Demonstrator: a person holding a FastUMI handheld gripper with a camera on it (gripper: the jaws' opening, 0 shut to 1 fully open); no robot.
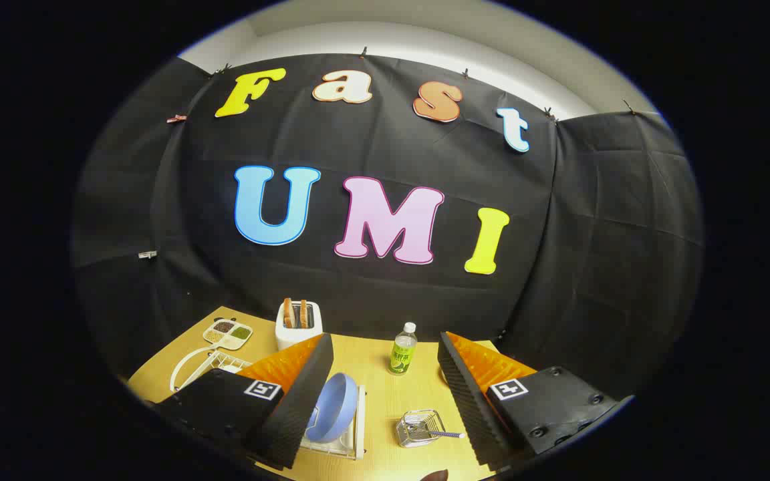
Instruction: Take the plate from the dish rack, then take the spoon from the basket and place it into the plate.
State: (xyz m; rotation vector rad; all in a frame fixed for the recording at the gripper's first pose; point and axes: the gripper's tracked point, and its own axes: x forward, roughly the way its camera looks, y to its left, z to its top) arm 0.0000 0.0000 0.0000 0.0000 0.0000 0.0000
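Claw [385, 401]: fingers spread wide, nothing between them; held high above the table, looking down and forward.
Fingers: left finger [298, 394] and right finger [468, 401], dark ribbed pads, orange backing. Neither touches anything.
Plate [333, 407]: blue, standing on edge in the dish rack, just ahead of the left finger and partly hidden behind its pad. Not yet lifted.
Dish rack [348, 437]: pale, low, below the left finger; the plate is the one item I can make out in it.
Basket [418, 427]: small wire basket, in the gap between the fingers, nearer the right one.
Spoon [440, 434]: lies in the basket, handle sticking out toward the right finger. Untouched.
Bottle [403, 349]: upright, beyond the fingers, roughly on the centre line.
Toaster [299, 323]: white, slices in its slots, beyond the left finger.
Tray [227, 333]: divided, small fillings, further out past the toaster on the left.
White wire frame [208, 367]: outside the left finger; purpose unclear.
Table [385, 394]: light wood, bears everything.
Progress: judged at the very start. Plate in rack, spoon in basket, claw idle.
Left to do: everything. Plate out first, set down flat, then spoon into it.
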